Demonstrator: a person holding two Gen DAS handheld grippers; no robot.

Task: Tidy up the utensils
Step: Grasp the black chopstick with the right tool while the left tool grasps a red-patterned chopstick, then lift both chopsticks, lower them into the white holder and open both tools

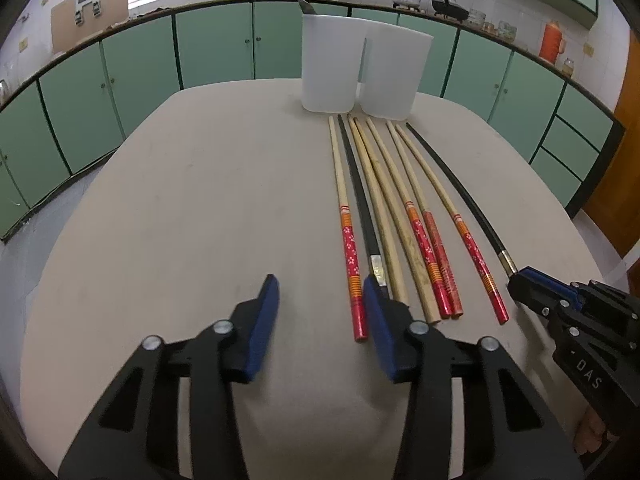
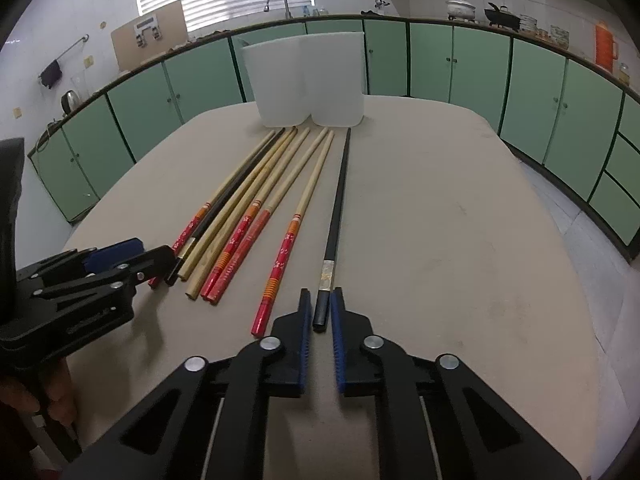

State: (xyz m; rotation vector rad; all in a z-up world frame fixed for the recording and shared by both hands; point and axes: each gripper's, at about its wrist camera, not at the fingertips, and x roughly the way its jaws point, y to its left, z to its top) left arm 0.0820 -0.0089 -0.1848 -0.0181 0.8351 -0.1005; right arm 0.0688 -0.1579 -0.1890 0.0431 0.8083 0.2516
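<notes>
Chopsticks point(image 1: 400, 216) lie on table point(image 1: 200, 200) before containers point(image 1: 360, 64).

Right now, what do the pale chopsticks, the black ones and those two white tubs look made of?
Pale chopsticks: probably bamboo or wood, matte tan, some with glossy red painted ends. Black chopsticks: likely lacquered wood or plastic, smooth, with a shiny inlaid band. White tubs: seemingly frosted plastic, slightly translucent.

Matt beige worktop point(image 1: 180, 200), glossy lacquered red-handled wooden chopsticks point(image 1: 430, 256), smooth black chopstick point(image 2: 334, 216) with metal band, translucent white plastic containers point(image 1: 330, 64).
</notes>
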